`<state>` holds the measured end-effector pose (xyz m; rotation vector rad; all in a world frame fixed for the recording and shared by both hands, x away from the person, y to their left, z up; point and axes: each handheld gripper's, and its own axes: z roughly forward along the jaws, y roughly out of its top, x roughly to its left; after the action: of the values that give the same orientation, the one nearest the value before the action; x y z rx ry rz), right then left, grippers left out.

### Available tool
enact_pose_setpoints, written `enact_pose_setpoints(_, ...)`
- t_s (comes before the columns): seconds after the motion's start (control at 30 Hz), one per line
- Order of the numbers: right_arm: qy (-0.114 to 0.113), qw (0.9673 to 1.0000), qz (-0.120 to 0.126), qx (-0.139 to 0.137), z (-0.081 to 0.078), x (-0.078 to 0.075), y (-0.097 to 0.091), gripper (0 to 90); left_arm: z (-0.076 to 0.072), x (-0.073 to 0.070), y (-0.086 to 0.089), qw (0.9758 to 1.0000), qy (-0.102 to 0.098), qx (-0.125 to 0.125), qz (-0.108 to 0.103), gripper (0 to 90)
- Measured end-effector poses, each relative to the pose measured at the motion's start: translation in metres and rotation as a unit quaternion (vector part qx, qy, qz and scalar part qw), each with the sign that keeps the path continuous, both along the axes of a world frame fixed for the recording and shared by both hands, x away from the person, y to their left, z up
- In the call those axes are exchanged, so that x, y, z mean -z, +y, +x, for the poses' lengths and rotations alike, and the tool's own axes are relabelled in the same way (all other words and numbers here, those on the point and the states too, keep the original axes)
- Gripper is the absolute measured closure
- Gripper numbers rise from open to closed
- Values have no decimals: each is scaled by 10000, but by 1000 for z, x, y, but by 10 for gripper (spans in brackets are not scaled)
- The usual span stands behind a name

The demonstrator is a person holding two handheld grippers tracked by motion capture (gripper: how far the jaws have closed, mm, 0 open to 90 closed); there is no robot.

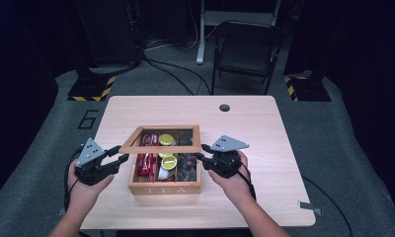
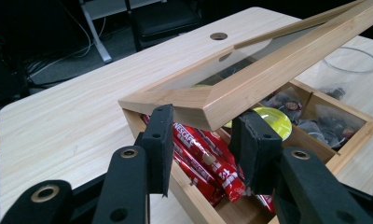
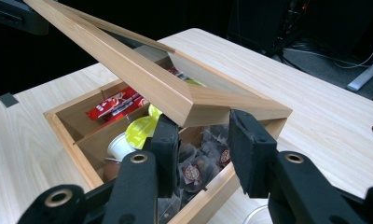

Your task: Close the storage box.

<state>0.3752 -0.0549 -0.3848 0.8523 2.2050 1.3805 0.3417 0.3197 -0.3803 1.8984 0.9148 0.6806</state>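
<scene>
Wooden-framed, glass-paned lid (image 1: 162, 135) is held raised over the compartmented wooden tea box (image 1: 165, 187) on the tabletop (image 1: 264, 128), left tongs (image 1: 117, 159) and right tongs (image 1: 201, 157) clamped on its front corners, and uneven lifting could let it slip shut.
</scene>
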Motion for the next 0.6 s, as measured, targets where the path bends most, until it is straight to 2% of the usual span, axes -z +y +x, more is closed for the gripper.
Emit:
enact_pose_setpoints(0.37, -49, 10000, -56, 8, -8, 6, 0, 648, -6, 7, 0, 10000, 34, -1, -93, 590)
enact_pose_setpoints(0.57, 4, 10000, -73, -52, -13, 11, -1, 646, -11, 11, 0, 9999, 83, 40, -52, 581)
enact_pose_setpoints(0.6, -51, 9999, -68, -54, -14, 12, -1, 645, -11, 11, 0, 9999, 83, 40, -52, 581)
